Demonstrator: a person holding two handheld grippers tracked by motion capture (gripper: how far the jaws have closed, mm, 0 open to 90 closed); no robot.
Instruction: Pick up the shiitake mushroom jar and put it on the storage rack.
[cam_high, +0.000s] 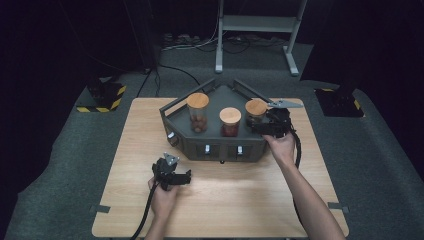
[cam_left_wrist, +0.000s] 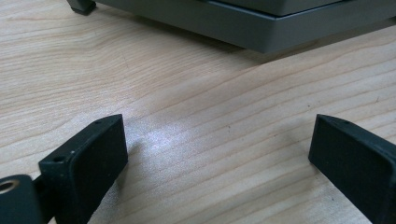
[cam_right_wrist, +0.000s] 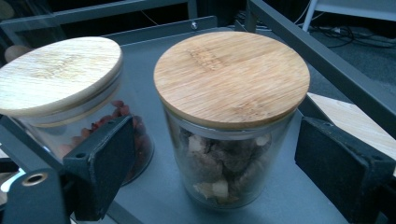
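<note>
Wooden surface carries a dark grey tray at its far half. Three glass jars with bamboo lids stand upright in the tray: left jar, middle jar, right jar. Right jar sits at the tray's right end, brownish chunks inside, lid on. Right hand-held gripper straddles the right jar, jaws apart, one each side of the glass with a gap both sides, not clamped. Left hand-held gripper low over bare surface, just in front of the tray, jaws wide apart, nothing between them.
</note>
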